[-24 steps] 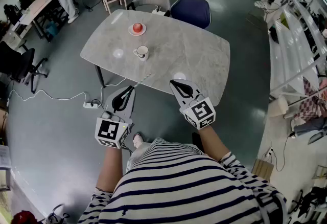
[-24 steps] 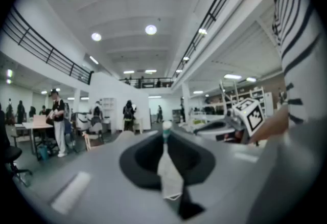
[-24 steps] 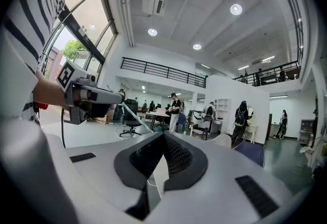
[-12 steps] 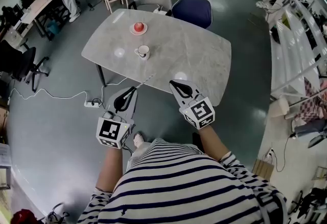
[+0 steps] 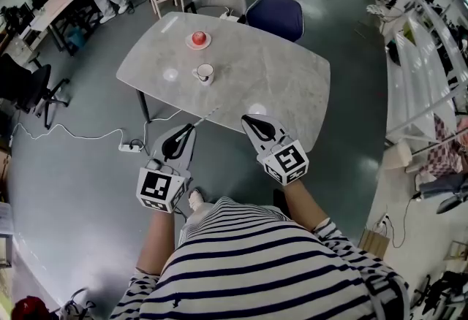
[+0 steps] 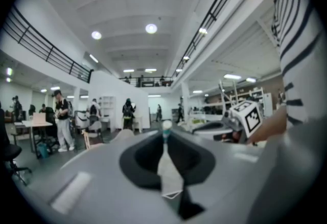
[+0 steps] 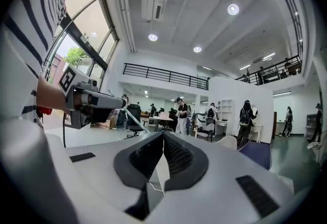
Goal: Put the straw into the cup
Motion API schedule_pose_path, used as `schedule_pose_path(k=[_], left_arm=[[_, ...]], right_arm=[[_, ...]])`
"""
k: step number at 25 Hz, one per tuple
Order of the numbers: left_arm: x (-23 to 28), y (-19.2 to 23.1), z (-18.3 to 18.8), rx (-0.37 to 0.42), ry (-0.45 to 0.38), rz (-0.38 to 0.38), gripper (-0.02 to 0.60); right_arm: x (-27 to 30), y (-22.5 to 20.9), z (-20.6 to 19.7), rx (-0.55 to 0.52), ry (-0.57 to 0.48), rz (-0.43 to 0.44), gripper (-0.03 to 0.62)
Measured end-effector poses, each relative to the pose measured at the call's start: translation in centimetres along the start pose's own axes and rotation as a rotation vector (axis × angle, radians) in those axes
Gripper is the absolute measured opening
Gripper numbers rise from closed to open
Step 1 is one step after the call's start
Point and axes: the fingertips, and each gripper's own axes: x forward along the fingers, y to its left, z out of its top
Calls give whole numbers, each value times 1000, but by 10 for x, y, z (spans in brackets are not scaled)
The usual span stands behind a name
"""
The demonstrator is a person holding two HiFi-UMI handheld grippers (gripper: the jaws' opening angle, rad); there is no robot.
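Left tool: left tool (image 5: pixel 189 127) was narrow, pinched on a thin white plastic straw (image 5: pixel 206 115); straw stuck out roughly level past the tips.
Right tool: right tool (image 5: pixel 248 121) had its jaws together, nothing between them.
Cup: small white handled cup (image 5: pixel 205 74) stood upright on the pale grey stone-look surface (image 5: pixel 292 85), left of centre, well apart from the straw tip.
Progress: straw was in hand but not in cup; approach, lining up over the mouth and drop-in all looked left to do.
Edges: both tools hung off the near edge, over floor; straw tip sat about at that edge.
Room: bare top between straw and cup; red item on pink saucer (image 5: pixel 196 40) beyond cup, dark blue chair (image 5: pixel 274 15) at far side, neither in the path.
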Motion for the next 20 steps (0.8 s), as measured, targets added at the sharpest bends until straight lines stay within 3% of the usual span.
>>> schedule_pose_path(k=[12, 20], left_arm=[[3, -1, 0, 2, 3, -9, 26], [26, 30, -10, -15, 14, -26, 26]], right_arm=[[4, -3, -6, 29, 5, 6, 8], [32, -19, -13, 23, 18, -8, 8]])
